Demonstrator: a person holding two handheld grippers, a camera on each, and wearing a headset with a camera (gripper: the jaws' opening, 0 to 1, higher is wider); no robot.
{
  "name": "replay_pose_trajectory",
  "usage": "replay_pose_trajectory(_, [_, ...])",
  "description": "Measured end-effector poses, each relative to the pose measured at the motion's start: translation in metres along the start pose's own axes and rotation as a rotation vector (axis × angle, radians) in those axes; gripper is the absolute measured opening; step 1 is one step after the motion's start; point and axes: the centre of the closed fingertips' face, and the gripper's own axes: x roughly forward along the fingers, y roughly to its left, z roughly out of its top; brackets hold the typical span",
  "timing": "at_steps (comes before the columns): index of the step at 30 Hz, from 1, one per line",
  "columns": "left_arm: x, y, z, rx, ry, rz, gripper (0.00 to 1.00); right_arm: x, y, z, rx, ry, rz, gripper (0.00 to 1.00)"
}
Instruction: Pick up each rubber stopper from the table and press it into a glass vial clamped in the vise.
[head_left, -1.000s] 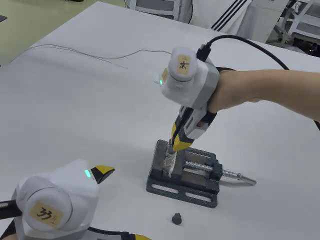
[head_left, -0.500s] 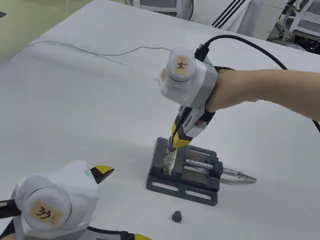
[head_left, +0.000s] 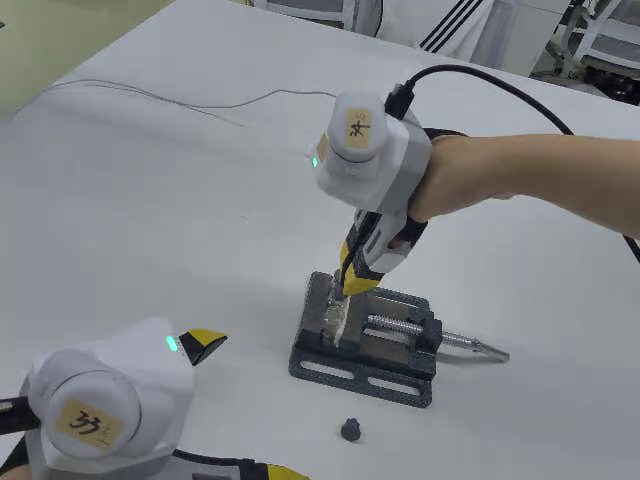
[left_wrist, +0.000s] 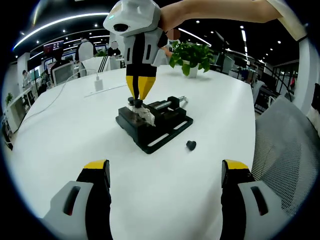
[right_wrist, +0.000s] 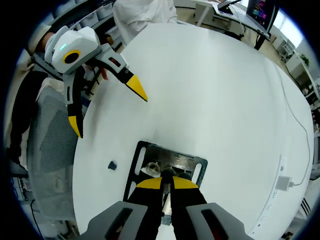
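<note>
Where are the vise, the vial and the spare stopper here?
vise (left_wrist: 131, 125), left gripper view, left side of base.
vial (head_left: 337, 320), head view, glass body in the vise.
spare stopper (head_left: 351, 430), head view, its top.

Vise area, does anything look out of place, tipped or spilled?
Nothing stands out. The vise sits flat on the table, the vial is held in it under the right tool, and one loose rubber stopper lies on the table near the vise, apart from it.
</note>
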Motion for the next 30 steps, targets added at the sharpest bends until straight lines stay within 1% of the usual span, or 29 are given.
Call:
replay_pose_trajectory(2, [0.0001, -0.0006, -0.0004, -0.001, -0.001, -0.001, 0.91, -0.0003, 0.0016, 0.0025, 0.013, -0.015, 0.005, 0.01])
replay_pose_trajectory(4, [0.0004, -0.0014, -0.0015, -0.003, 0.003, -0.004, 0.91, 0.0006, 0.0035, 0.0017, 0.013, -0.008, 0.013, 0.01])
replay_pose_trajectory(5, [0.0005, -0.0016, -0.0016, -0.003, 0.003, -0.004, 0.91, 0.0006, 0.0023, 0.0024, 0.003, -0.01, 0.005, 0.01])
replay_pose_trajectory(12, [0.0011, -0.0035, -0.0017, -0.003, 0.003, -0.006, 0.9, 0.0004, 0.0044, 0.0046, 0.035, -0.024, 0.004, 0.01])
replay_pose_trajectory(18, [0.0021, -0.0043, -0.0006, -0.006, 0.001, -0.007, 0.9, 0.0008, 0.005, 0.0045, 0.037, -0.013, -0.005, 0.01])
replay_pose_trajectory(19, [0.0023, -0.0042, -0.0004, -0.006, -0.001, -0.007, 0.91, 0.0011, 0.0052, 0.0048, 0.063, -0.02, -0.005, 0.0])
replay_pose_trajectory(20, [0.0024, -0.0042, -0.0003, -0.008, -0.001, -0.006, 0.91, 0.0011, 0.0051, 0.0046, 0.073, -0.023, -0.005, 0.0])
replay_pose_trajectory(22, [0.0026, -0.0039, -0.0007, -0.009, -0.001, -0.005, 0.9, 0.0013, 0.0048, 0.0044, 0.069, -0.027, -0.009, 0.0])
replay_pose_trajectory(23, [0.0027, -0.0039, -0.001, -0.012, 0.0, -0.005, 0.9, 0.0014, 0.0048, 0.0043, 0.055, -0.024, -0.009, 0.0])
replay_pose_trajectory(24, [0.0031, -0.0042, -0.0014, -0.013, 0.001, -0.006, 0.9, 0.0015, 0.0039, 0.0041, 0.064, -0.024, -0.006, 0.0])
replay_pose_trajectory(25, [0.0032, -0.0042, -0.0018, -0.013, 0.003, -0.006, 0.9, 0.0015, 0.005, 0.0032, 0.127, -0.018, -0.002, 0.0])
replay_pose_trajectory(26, [0.0035, -0.0041, -0.002, -0.014, 0.004, -0.005, 0.9, 0.0017, 0.0034, 0.0039, 0.095, -0.018, 0.001, 0.0])
replay_pose_trajectory(30, [0.0042, -0.0044, -0.0013, -0.016, 0.004, -0.006, 0.9, 0.0016, 0.0039, 0.0022, 0.118, -0.013, 0.007, 0.0])
